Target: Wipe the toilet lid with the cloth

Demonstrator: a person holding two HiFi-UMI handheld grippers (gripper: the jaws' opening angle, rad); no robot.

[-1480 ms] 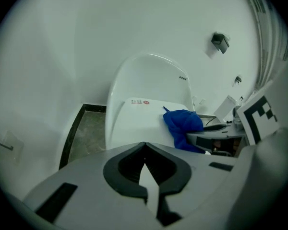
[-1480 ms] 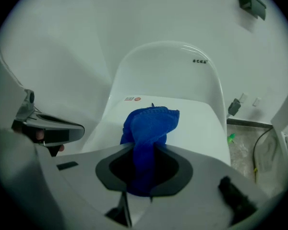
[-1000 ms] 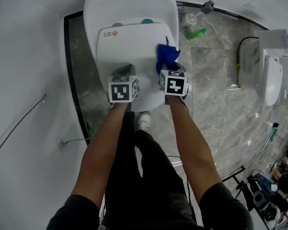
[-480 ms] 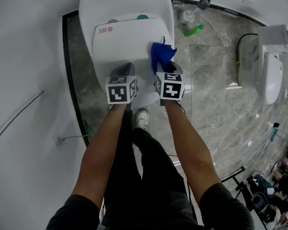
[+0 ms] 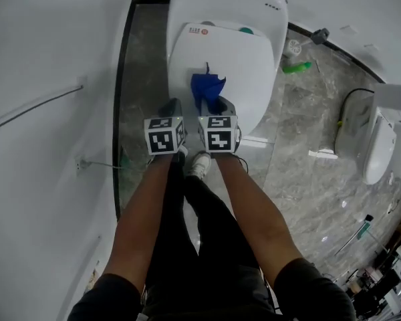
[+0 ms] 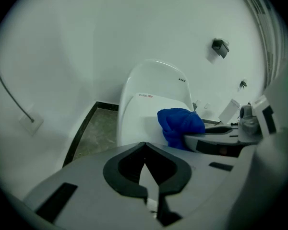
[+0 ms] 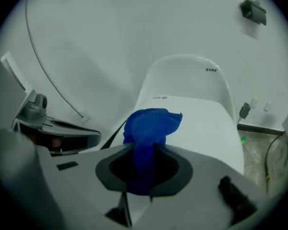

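A crumpled blue cloth (image 5: 206,87) is pinched in the right gripper (image 7: 145,150) over the glossy, rounded toilet lid (image 5: 244,69); the left gripper (image 6: 145,150) is closed, empty.

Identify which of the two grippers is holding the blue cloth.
The right gripper: its jaws are shut on the blue cloth, bunched over the toilet lid. The left gripper is shut with nothing between its jaws.

cloth (image 5: 206,87) tail: hidden behind right gripper (image 5: 215,107) | toilet lid (image 5: 244,65) label: perhaps text, unreadable
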